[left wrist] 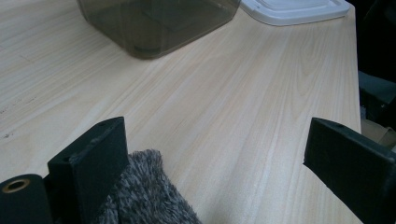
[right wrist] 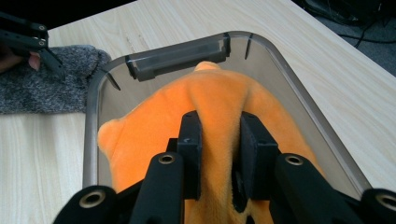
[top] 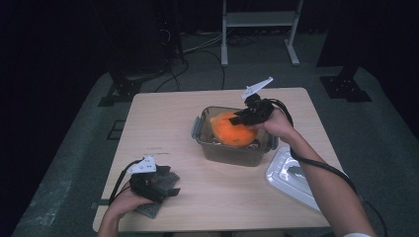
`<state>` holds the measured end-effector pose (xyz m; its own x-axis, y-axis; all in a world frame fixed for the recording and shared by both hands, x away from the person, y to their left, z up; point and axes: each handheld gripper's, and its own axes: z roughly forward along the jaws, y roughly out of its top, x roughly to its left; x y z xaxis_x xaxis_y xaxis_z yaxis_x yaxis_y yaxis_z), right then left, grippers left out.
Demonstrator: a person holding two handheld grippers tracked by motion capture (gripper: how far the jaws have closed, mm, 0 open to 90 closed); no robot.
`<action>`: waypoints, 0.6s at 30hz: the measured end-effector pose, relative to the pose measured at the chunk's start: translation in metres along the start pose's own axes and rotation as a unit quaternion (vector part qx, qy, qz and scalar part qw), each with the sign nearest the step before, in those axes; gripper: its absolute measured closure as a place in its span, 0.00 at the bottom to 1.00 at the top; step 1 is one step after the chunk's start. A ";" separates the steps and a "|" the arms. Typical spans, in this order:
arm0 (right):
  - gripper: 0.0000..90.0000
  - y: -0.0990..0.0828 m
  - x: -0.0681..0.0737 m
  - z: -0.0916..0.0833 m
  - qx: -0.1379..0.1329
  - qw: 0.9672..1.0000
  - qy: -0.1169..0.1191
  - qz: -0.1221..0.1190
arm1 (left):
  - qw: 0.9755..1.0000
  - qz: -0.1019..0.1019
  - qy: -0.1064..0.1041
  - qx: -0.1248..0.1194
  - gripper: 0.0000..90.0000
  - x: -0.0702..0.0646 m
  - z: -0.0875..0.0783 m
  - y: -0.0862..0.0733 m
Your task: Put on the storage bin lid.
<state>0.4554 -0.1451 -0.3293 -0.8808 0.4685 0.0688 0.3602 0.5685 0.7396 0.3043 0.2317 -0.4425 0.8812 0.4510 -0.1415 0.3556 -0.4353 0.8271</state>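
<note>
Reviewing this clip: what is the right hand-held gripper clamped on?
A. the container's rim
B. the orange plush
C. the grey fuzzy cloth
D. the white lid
B: the right hand-held gripper pinches a fold of the orange plush above the clear container.

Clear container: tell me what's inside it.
The clear container holds an orange plush toy, which the right gripper pinches by a fold. The toy covers most of the container's floor, so anything beneath it cannot be seen.
</note>
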 end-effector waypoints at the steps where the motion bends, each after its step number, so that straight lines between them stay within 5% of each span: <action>1: 0.79 0.000 0.000 0.001 0.000 1.000 0.000 0.001 | 1.000 0.000 0.000 0.000 0.06 0.000 0.000 0.000; 18: 0.78 -0.007 -0.004 0.017 0.012 1.000 0.007 0.016 | 1.000 0.001 -0.002 -0.001 0.06 -0.001 0.000 0.001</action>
<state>0.4614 -0.1395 -0.3462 -0.8728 0.4775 0.1009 0.3952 0.5702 0.7202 0.3037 0.2312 -0.4419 0.8831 0.4474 -0.1413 0.3526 -0.4343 0.8289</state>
